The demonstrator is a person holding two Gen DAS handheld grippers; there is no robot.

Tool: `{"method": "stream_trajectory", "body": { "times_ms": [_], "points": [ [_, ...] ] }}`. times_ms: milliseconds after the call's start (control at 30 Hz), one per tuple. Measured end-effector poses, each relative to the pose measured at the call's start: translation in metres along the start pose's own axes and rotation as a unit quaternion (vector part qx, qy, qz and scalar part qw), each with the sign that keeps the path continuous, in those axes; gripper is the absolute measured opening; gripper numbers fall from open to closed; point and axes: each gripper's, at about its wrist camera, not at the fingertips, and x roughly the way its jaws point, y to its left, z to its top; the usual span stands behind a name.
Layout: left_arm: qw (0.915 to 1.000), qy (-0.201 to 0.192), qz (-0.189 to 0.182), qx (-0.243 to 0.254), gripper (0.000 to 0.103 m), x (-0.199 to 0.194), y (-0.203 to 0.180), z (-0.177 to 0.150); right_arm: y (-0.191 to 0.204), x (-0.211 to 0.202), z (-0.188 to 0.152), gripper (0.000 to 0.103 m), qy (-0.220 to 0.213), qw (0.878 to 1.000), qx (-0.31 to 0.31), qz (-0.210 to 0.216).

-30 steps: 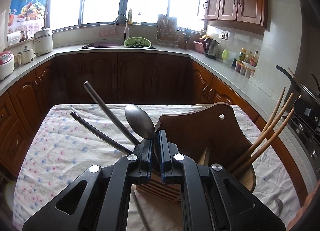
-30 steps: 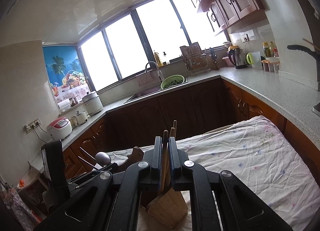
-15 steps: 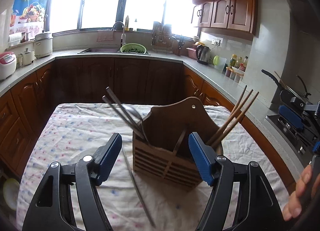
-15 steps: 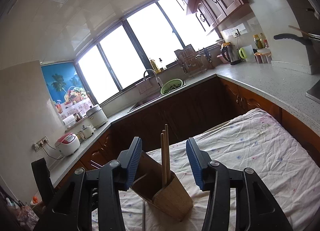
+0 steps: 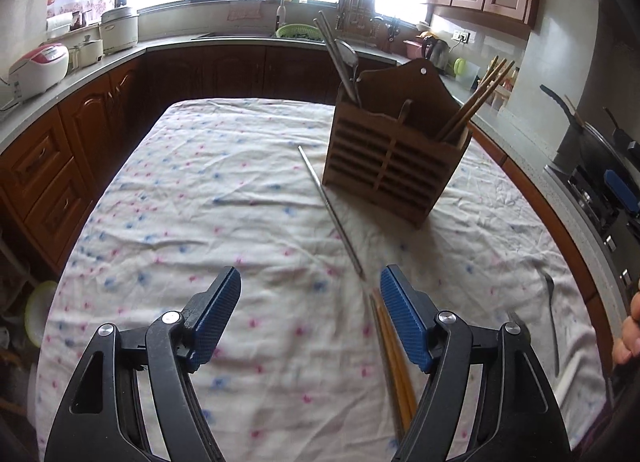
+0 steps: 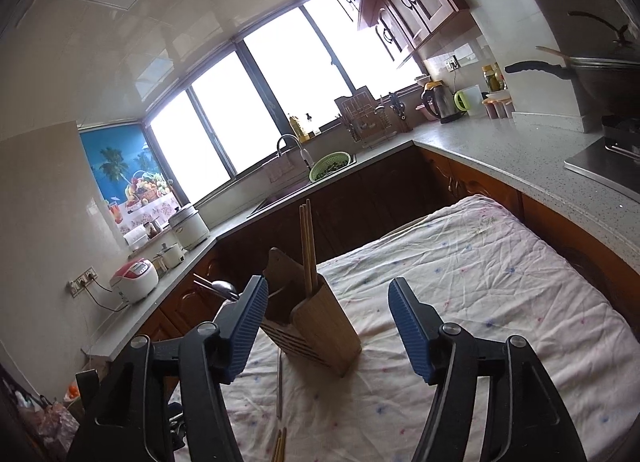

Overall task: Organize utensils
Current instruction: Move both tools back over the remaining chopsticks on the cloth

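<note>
L gripper (image 5: 310, 312) hangs over the cloth (image 5: 208, 198), jaws wide apart, nothing btwn the blue pads, just bare fabric under them. R gripper (image 6: 328, 326) is opening right now, jaws spreading, also empty; the caddy (image 6: 320, 336) sits beyond its left pad, not touched.

Caddy (image 5: 394, 170) stands upright on the cloth, far right of centre in the left view. Its left compartment holds a spoon (image 5: 347, 58) & metal sticks, leaning up-left. Right compartment holds wooden chopsticks (image 5: 478, 96), leaning up-right.

Loose stuff on the cloth: a metal chopstick (image 5: 330, 214) lies diagonal, top end just beside the caddy's front-left corner, low end near the L gripper's right pad. A wooden pair (image 5: 394, 370) lies close against that same pad, running down toward the frame bottom. Another utensil (image 5: 552, 322) lies at the cloth's right edge, too blurred to tell fork or spoon. Fingertips (image 5: 630, 336) peek in at far right.
</note>
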Motion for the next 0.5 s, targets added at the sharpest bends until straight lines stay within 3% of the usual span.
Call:
{"method": "stream_trajectory", "body": {
  "times_ms": [100,500],
  "points": [
    [0.9998,0.016,0.004,0.006,0.074,-0.002,-0.003,-0.018,0.001,-0.013,-0.014,0.083,0.016,1.0,-0.004,0.001],
    [0.9922,0.102,0.02,0.068,0.074,0.035,-0.051,-0.069,-0.008,-0.037,-0.061,0.084,0.051,0.999,0.018,0.0]
  ]
}}
